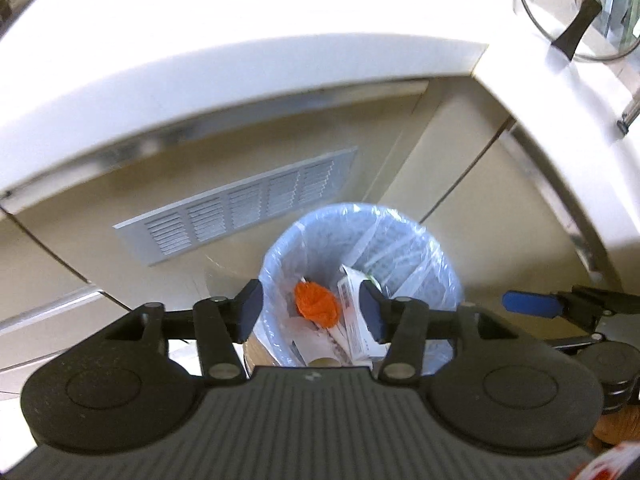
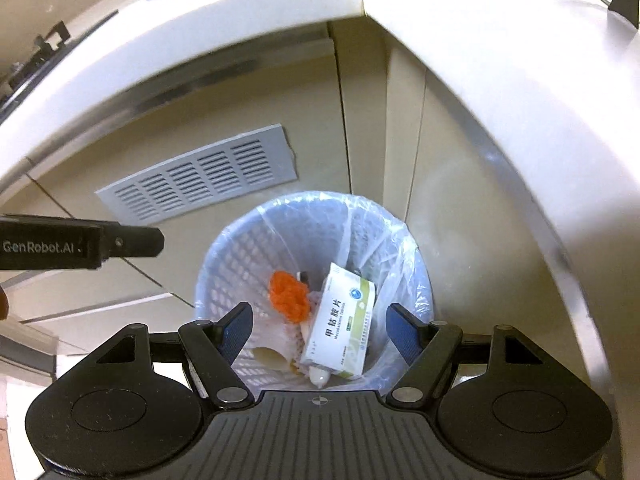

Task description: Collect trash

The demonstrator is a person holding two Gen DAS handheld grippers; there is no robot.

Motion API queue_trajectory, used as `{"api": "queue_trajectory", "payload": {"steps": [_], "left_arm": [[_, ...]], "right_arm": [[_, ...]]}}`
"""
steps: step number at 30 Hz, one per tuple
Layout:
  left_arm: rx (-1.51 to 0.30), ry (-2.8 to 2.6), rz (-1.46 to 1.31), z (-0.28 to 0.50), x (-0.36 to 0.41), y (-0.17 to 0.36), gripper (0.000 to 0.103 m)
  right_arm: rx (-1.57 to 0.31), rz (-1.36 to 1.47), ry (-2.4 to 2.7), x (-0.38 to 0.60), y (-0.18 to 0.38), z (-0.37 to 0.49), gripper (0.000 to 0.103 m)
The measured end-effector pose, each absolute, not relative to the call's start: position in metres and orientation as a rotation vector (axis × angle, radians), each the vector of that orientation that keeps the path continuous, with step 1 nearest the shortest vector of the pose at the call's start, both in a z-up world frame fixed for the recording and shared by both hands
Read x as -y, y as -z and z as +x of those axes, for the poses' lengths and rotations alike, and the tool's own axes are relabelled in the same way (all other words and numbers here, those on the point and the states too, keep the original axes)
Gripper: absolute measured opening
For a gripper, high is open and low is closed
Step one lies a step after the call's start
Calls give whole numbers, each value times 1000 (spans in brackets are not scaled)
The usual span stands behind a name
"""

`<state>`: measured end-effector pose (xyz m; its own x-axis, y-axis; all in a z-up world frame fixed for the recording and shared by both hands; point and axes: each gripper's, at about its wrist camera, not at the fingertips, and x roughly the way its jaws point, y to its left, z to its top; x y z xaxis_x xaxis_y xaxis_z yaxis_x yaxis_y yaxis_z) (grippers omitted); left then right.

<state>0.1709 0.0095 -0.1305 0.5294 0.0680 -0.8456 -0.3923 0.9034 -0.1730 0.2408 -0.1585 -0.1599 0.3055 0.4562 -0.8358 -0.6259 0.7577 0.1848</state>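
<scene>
A pale blue mesh trash basket [image 2: 232, 264] lined with a clear bag stands on the floor in the corner under the counter. Inside lie an orange crumpled wad [image 2: 289, 296], a white and green medicine box [image 2: 340, 326] and other scraps. In the left wrist view the same basket [image 1: 400, 240] shows the orange wad [image 1: 316, 304] and the box [image 1: 356, 320]. My left gripper [image 1: 311, 312] hangs above the basket, open, nothing between its pads. My right gripper [image 2: 320, 332] also hovers over the basket, open and empty. The left gripper's side [image 2: 80, 246] shows at the left of the right wrist view.
A white countertop [image 1: 240, 40] wraps around the corner above the basket. A glass pot lid with a black knob [image 1: 580, 12] rests at its far right. A grey vent grille [image 2: 200, 176] sits in the beige cabinet door. A stove [image 2: 36, 56] lies far left.
</scene>
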Motion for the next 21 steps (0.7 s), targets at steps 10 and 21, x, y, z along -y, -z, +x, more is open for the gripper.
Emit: {"api": "queue_trajectory", "payload": {"steps": [10, 21], "left_arm": [[-870, -282, -335, 153, -7, 89, 91], [-799, -46, -225, 124, -22, 64, 95]], "right_arm": [[-975, -171, -743, 173, 124, 225, 83], [-846, -4, -474, 187, 84, 157, 85]]}}
